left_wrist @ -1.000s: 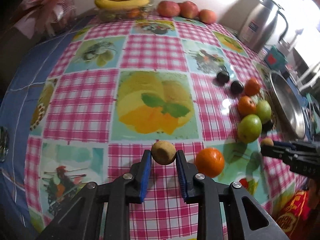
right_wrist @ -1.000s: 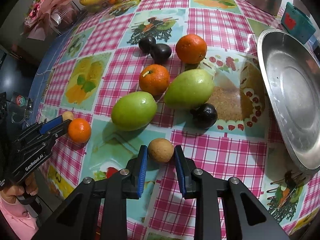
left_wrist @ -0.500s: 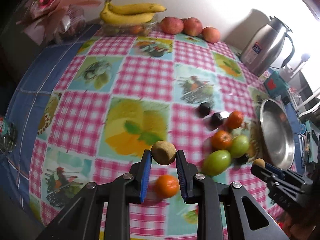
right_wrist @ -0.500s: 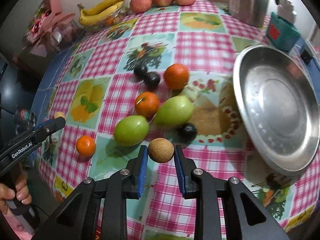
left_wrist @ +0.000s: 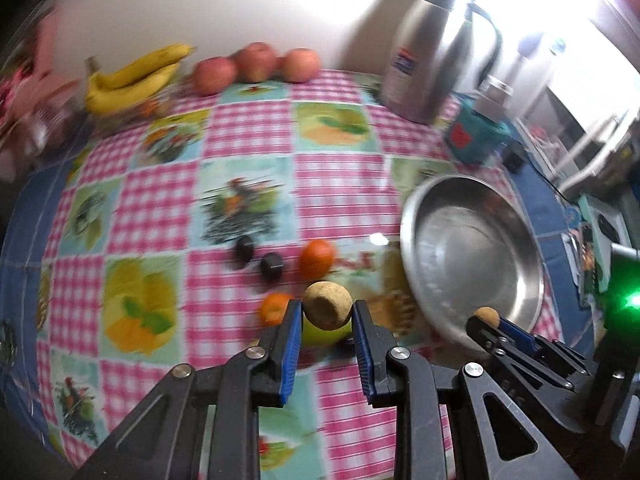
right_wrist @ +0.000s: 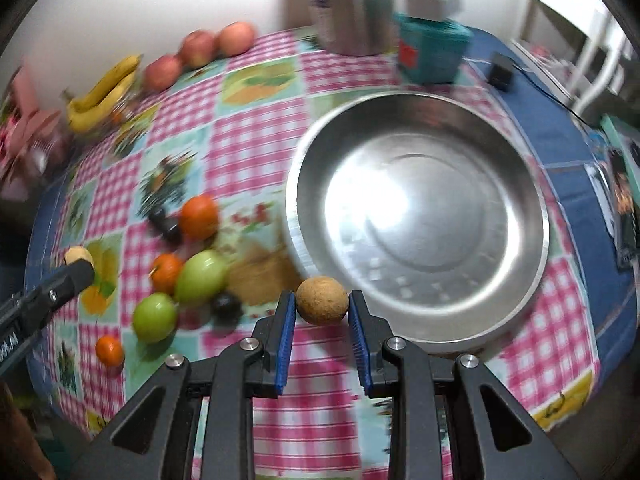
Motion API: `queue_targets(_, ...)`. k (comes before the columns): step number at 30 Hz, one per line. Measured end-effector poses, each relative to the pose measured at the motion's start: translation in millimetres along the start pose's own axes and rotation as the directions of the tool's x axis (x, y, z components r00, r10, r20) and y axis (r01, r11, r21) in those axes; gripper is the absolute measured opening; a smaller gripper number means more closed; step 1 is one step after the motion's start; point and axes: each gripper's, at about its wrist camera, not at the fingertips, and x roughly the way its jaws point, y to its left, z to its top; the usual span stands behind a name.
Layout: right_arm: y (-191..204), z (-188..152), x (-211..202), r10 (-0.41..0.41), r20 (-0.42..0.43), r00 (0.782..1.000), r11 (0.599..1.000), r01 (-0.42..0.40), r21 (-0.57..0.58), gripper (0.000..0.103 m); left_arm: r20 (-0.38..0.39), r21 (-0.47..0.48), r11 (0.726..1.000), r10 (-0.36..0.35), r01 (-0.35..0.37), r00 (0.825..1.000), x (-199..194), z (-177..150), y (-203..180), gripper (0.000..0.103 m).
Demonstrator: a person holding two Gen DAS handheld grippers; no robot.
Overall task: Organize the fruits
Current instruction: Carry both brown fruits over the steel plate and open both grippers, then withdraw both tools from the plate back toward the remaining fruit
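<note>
My left gripper (left_wrist: 327, 314) is shut on a small round brown fruit (left_wrist: 327, 305), held above the checked tablecloth. My right gripper (right_wrist: 321, 305) is shut on a second brown fruit (right_wrist: 321, 300) just at the near rim of the empty steel bowl (right_wrist: 420, 208). In the left wrist view the same steel bowl (left_wrist: 472, 256) lies to the right, with the right gripper (left_wrist: 485, 317) at its near edge. Left of the bowl lie loose oranges (right_wrist: 199, 217), green fruits (right_wrist: 201, 277) and dark plums (right_wrist: 226, 306). The left gripper (right_wrist: 78, 258) shows at the far left in the right wrist view.
Bananas (left_wrist: 132, 76) and three red apples (left_wrist: 256, 62) sit along the far wall. A steel kettle (left_wrist: 432, 52) and a teal box (left_wrist: 474, 140) stand behind the bowl. A small orange (right_wrist: 109, 350) lies near the table's front edge.
Both grippers have risen and swung right toward the steel bowl, each still holding its brown fruit. The bowl now fills the middle of the right wrist view.
</note>
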Motion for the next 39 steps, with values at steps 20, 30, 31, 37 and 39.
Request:
queue_targets(20,-92,9,9,-0.125,-0.064,0.99,0.965,0.136,0.225,0.028,-0.053,0.103,0.993,-0.052,0.057,0.997,75,22,-104,0.027)
queue_targets(30,-96,6,16,-0.12,-0.098,0.988,0.965,0.139,0.224,0.028,-0.08,0.114,0.992,-0.045,0.054,0.996,85,20,-113,0.028)
queue_targets(31,-96,6,16,-0.12,-0.098,0.988,0.965,0.14,0.223,0.028,-0.081,0.114,0.992,-0.043,0.052,0.996,86,20,-113,0.028)
queue_targets(37,-94,10,19,-0.113,-0.096,0.989,0.967,0.132,0.218,0.034,-0.09,0.092,0.994,-0.044,0.052,0.995,84,20,-107,0.029)
queue_targets(39,-93,9,19,-0.113,-0.095,0.989,0.968,0.131,0.213,0.038,-0.086,0.082,0.995,-0.045,0.052,0.995,80,20,-103,0.03)
